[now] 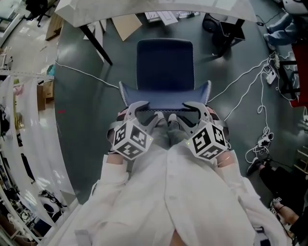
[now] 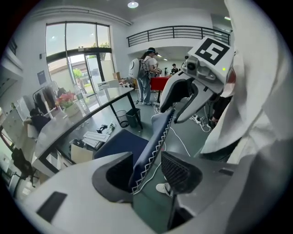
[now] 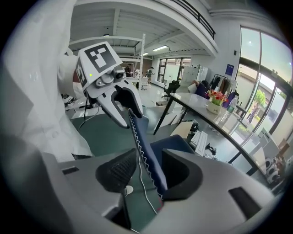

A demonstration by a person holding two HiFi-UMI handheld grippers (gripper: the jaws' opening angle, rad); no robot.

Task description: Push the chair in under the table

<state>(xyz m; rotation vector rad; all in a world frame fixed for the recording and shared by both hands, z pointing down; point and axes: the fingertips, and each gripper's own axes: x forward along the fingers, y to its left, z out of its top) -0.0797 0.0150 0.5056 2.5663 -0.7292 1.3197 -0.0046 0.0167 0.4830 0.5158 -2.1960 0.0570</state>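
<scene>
I've got both grippers at the top edge of the chair. The left gripper stands wide, with the stitched edge of the backrest between its jaws, lying against one jaw and clear of the other pad. The right gripper is wide too, and it's the same story: the edge leans on one jaw, the other pad apart. Nothing is clamped. The chair faces the table, its seat out in front of the table's edge, not tucked under. Cables trail on the floor at right.
</scene>
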